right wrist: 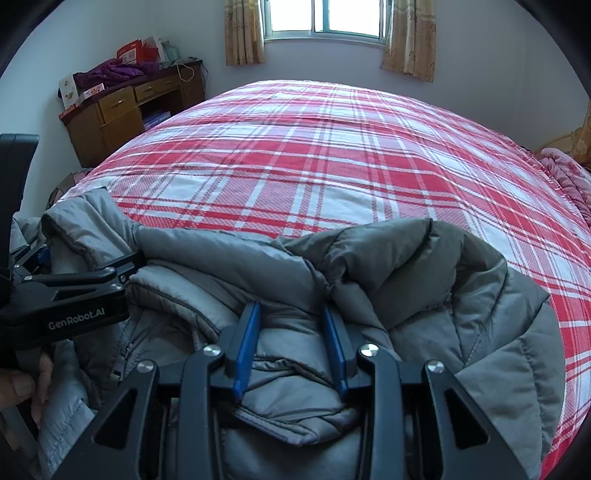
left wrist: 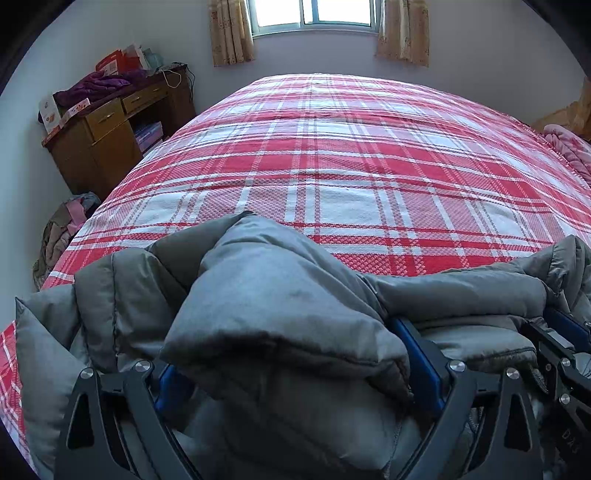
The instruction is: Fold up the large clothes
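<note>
A grey puffer jacket (left wrist: 280,295) lies bunched at the near edge of the bed, its padded folds heaped up in both wrist views. My left gripper (left wrist: 295,369) has its blue pads (left wrist: 417,354) set wide apart, shut on a thick fold of the jacket that bulges between and over them. My right gripper (right wrist: 291,332) is shut on a narrower fold of the jacket (right wrist: 424,295) near its zipper side. The left gripper (right wrist: 88,266) also shows side-on at the left of the right wrist view, held by a person's hand (right wrist: 22,384). The right gripper (left wrist: 565,339) shows at the right edge of the left wrist view.
The bed carries a red and white plaid cover (left wrist: 351,166) reaching to the far wall under a curtained window (left wrist: 314,14). A wooden desk (left wrist: 110,140) with purple clothing and boxes stands far left. Clothes (left wrist: 62,229) are piled on the floor; a pink blanket (left wrist: 569,147) lies far right.
</note>
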